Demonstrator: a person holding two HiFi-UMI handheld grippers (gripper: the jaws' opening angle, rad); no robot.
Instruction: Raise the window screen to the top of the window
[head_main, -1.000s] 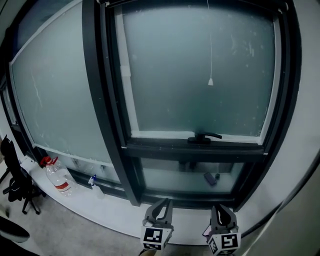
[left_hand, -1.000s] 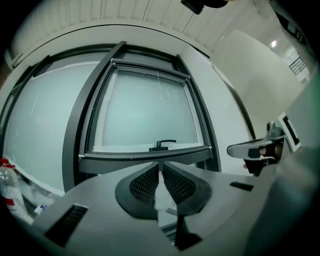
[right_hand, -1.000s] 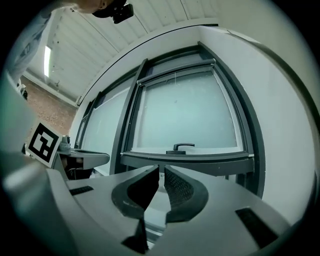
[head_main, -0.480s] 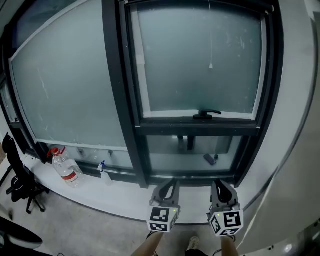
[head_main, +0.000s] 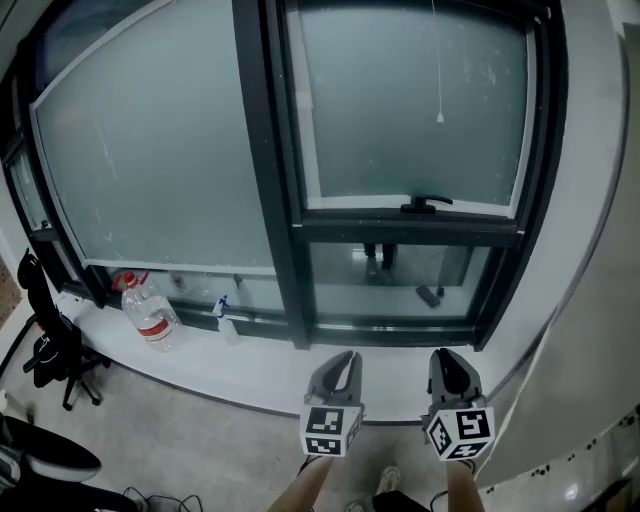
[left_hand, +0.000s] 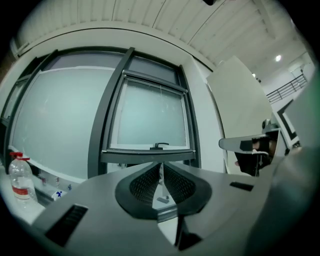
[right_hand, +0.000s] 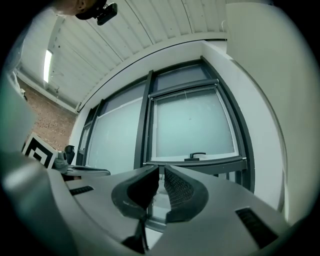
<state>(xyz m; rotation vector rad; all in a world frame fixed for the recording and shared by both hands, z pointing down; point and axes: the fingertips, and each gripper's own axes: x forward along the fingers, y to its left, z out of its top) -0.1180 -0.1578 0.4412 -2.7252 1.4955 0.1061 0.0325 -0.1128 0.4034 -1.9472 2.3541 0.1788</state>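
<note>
**Hard to make out.** We see only the ends of the person's forearms (head_main: 310, 485); the frame's lower edge cuts off the rest. The small dark item (head_main: 428, 296) behind the lower pane is not identifiable.

**Window screen** (head_main: 410, 110). This is probably the pale, frosted-looking sheet filling the right-hand sash. Its white bottom bar sits just above the black handle (head_main: 427, 204), so it covers the sash and is not at the top. 1 thin pull cord (head_main: 439, 117) with a white end hangs before it.

**Writing.** The water bottle (head_main: 148, 312) on the sill (head_main: 200, 365) has a red cap and a red label, with print too small to read. A spray bottle (head_main: 224, 318) stands near it.

**Grippers.** The left gripper (head_main: 349, 356) and right gripper (head_main: 446, 354) are held side by side, well short of the window. On each, the jaws are drawn together on nothing.
</note>
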